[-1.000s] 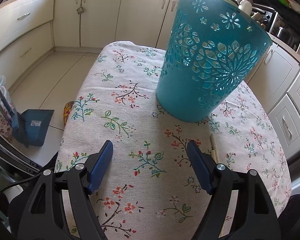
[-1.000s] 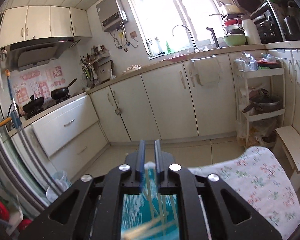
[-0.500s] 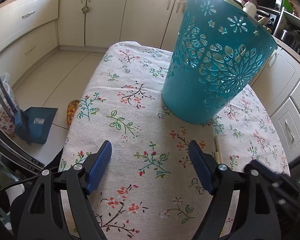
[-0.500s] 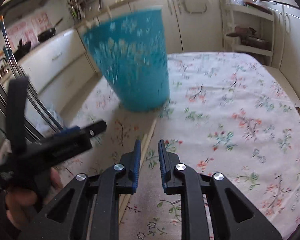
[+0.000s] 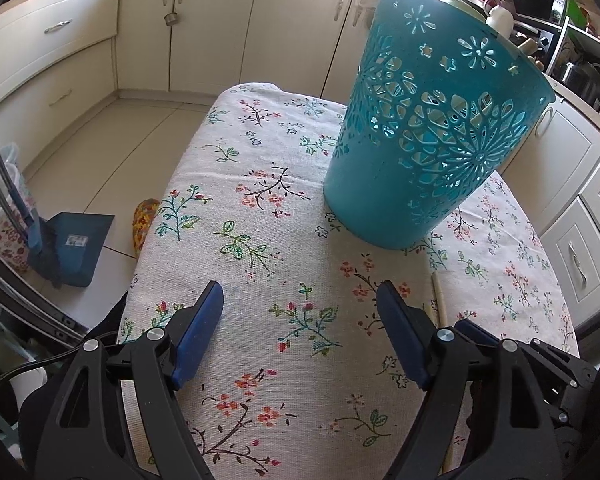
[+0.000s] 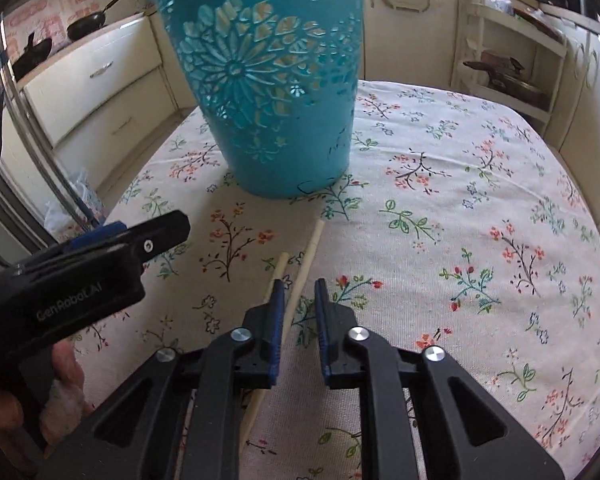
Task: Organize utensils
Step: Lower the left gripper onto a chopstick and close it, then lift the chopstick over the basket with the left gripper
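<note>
Chopsticks: two pale sticks flat on the cloth, just short of the bin, one running between the right gripper's fingers.
Right gripper: jaws nearly together with a slim gap, not yet pinching a stick.
Left gripper: spread wide, holding nothing, poised over the cloth.
Advice: I'd centre on one stick, squeeze near its middle, lift level, then tip it into the bin.

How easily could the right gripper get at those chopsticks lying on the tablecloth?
Probably easily. The right gripper hangs right over the chopsticks with one between its narrow jaws, nothing covering them. The blue basket stands farther back, the left gripper off to the side.
</note>
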Available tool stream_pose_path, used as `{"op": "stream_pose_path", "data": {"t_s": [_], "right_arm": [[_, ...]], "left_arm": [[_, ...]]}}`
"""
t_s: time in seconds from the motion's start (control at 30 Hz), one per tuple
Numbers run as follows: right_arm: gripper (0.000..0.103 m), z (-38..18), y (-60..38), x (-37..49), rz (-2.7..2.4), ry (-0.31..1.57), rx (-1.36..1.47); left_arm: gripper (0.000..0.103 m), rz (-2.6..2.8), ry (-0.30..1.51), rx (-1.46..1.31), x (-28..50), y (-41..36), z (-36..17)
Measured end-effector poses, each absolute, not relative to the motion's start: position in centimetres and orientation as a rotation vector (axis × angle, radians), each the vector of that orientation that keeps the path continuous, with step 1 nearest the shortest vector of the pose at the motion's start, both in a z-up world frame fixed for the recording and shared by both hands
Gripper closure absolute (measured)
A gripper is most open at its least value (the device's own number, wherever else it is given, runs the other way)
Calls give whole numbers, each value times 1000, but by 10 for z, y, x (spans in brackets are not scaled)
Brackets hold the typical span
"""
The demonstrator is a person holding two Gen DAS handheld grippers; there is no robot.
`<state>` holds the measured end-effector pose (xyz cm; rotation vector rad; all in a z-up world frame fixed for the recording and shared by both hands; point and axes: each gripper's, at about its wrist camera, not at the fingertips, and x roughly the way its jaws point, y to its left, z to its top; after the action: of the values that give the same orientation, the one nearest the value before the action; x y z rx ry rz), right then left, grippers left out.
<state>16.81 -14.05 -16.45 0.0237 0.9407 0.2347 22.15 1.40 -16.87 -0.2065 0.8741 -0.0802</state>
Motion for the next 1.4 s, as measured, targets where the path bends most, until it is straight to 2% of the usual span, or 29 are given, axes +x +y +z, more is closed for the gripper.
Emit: {"op": "stream_pose_path", "data": {"t_s": [0.03,0.13,0.63,0.73,0.77,0.8,0.87,0.93,1.1,1.4], "right_arm": [[93,-165,-141,166,243,943,12],[95,-163,-151,153,257,951,-26],[95,-165,-188,126,264,951,64],[95,-165,-189,124,266,949,63],[95,-165,-189,123,266,948,65],[95,-165,-190,123,267,947,66],[95,-165,-190,123,267,945,66],[95,-166,-189,125,268,943,66],[95,-166,-183,128,283,938,63],[95,-166,-186,133,284,933,83]], "left_arm": [[28,-80,874,-207,221,14,-169],[28,-89,874,-198,221,12,-168],[29,-238,953,40,208,-55,-174],[41,-227,945,93,208,-65,-176],[52,-226,940,108,208,-67,-176],[58,-220,929,137,207,-70,-176],[84,-242,924,140,207,-70,-174],[94,-261,926,136,209,-66,-174],[97,-342,956,63,219,-41,-173],[94,-284,946,149,217,-52,-173]]}}
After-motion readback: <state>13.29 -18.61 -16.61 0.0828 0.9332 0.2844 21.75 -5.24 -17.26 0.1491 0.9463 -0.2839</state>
